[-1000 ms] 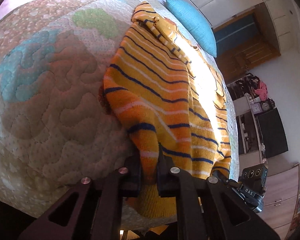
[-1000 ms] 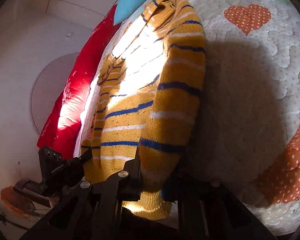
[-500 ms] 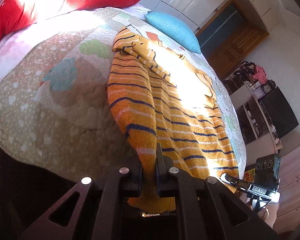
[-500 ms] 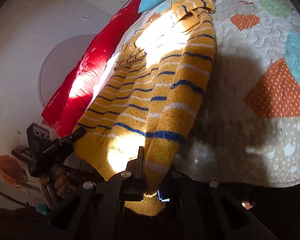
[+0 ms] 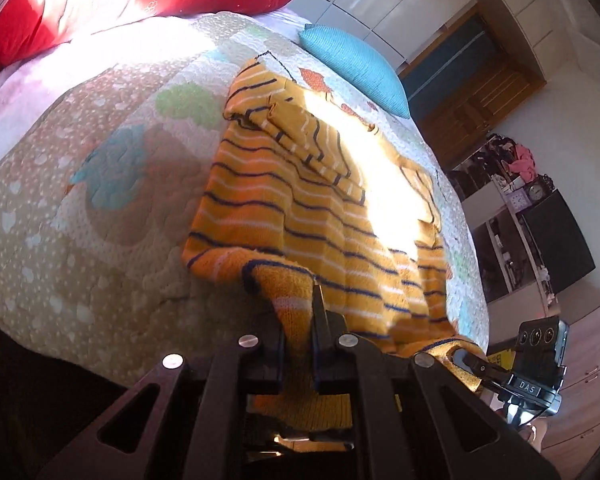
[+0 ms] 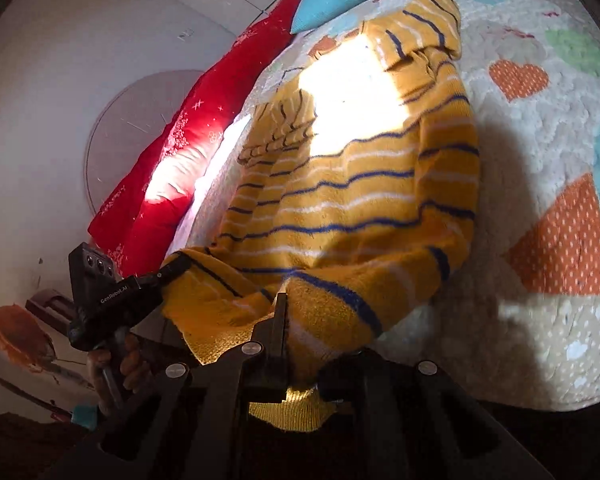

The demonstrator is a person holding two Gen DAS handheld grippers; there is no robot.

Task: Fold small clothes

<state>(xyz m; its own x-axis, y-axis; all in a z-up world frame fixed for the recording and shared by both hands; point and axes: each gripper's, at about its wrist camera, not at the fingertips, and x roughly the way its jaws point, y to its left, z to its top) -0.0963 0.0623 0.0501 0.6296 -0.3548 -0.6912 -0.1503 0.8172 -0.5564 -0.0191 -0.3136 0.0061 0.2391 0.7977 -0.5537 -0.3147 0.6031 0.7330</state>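
A patchwork quilt [image 5: 80, 208] covers the bed, with a red pillow [image 5: 100, 4] far ahead-left of the left gripper [image 5: 298, 320], which pinches the near hem of the striped yellow sweater [image 5: 300, 208] spread ahead. The right gripper [image 6: 300, 332] pinches the hem's other corner, the sweater lying ahead on the quilt.

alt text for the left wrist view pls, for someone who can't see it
The left claw is shut on the hem of a yellow sweater with navy and white stripes, which lies spread over a patchwork quilt on a bed. A red pillow and a blue cushion lie at the far end; the right claw grips the hem's other corner.
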